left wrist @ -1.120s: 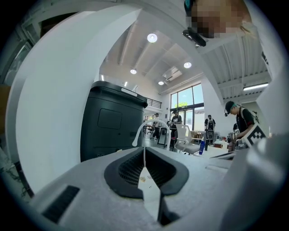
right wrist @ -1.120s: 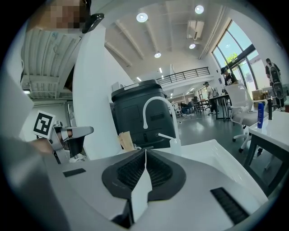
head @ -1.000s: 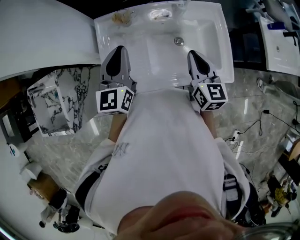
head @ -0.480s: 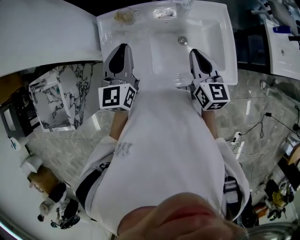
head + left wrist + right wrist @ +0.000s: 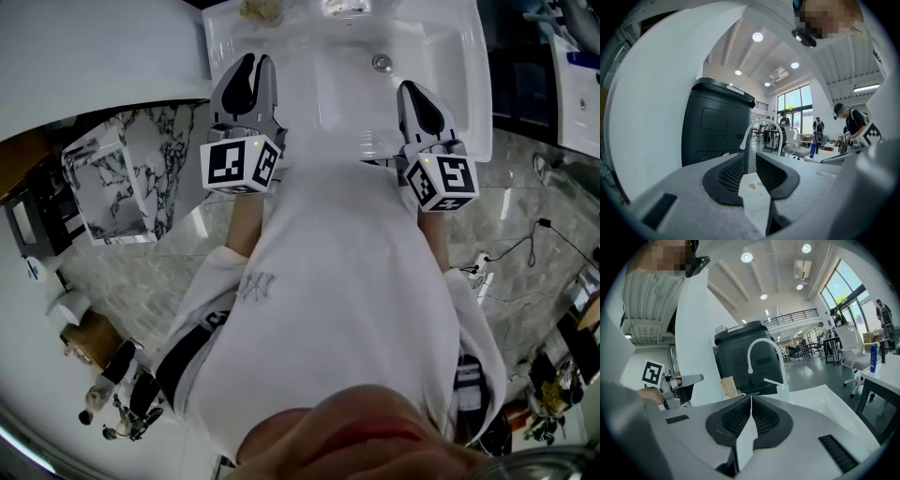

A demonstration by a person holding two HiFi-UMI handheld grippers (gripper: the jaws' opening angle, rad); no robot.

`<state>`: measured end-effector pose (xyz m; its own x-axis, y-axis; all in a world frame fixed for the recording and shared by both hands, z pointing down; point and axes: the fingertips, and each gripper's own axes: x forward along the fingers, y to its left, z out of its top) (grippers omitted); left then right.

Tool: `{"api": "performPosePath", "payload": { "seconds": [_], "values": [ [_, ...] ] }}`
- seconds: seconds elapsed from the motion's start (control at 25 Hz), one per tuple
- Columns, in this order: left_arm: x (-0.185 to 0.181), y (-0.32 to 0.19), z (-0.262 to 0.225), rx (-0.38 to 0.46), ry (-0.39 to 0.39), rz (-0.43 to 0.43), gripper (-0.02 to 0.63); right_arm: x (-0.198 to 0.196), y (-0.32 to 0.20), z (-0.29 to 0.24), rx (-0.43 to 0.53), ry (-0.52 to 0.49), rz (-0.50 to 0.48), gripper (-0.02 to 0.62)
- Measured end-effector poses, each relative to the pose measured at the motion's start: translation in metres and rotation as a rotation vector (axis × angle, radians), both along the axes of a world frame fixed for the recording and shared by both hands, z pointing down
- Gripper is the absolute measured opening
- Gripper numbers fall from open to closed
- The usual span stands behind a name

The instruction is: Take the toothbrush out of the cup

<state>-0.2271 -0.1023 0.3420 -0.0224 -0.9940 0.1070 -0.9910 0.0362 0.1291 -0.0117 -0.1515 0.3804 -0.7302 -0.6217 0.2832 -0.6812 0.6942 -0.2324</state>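
Opening jaws: left gripper (image 5: pixel 749 158), parting, nothing between them.
Clenched jaws: right gripper (image 5: pixel 751 398), pressed together, empty.
Cup (image 5: pixel 262 9): probably this tan thing at the back left corner of the sink (image 5: pixel 347 94). It lies straight ahead of the left jaws, ahead-left of the right, left of the faucet (image 5: pixel 764 357).
Toothbrush: too small to make out; long axis unreadable.
Nearer hand: left, I judge.

You are standing at a white sink (image 5: pixel 337 94) with an arched faucet (image 5: pixel 780 362), yet it is sitting inside a big open office or lab hall. Recessed ceiling lights (image 5: pixel 746 257) are shining overhead, tall windows (image 5: pixel 846 296) are glowing far right, and a desk (image 5: pixel 886 376), an office chair (image 5: pixel 851 352) and other people (image 5: pixel 848 124) are occupying the floor beyond.
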Motion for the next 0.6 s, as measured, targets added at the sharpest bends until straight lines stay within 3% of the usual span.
{"api": "performPosePath", "payload": {
  "seconds": [0.12, 0.36, 0.6],
  "values": [
    [-0.011, -0.006, 0.009, -0.015, 0.000, -0.004, 0.091, -0.005, 0.001, 0.002, -0.008, 0.006, -0.008, 0.015],
    [-0.024, -0.033, 0.031, -0.063, -0.028, 0.002, 0.211, -0.003, -0.004, 0.003, -0.009, 0.003, 0.003, 0.015],
    [-0.045, -0.071, 0.058, -0.107, -0.071, -0.015, 0.264, -0.004, -0.006, 0.005, -0.015, 0.000, 0.012, 0.015]
  ]
}}
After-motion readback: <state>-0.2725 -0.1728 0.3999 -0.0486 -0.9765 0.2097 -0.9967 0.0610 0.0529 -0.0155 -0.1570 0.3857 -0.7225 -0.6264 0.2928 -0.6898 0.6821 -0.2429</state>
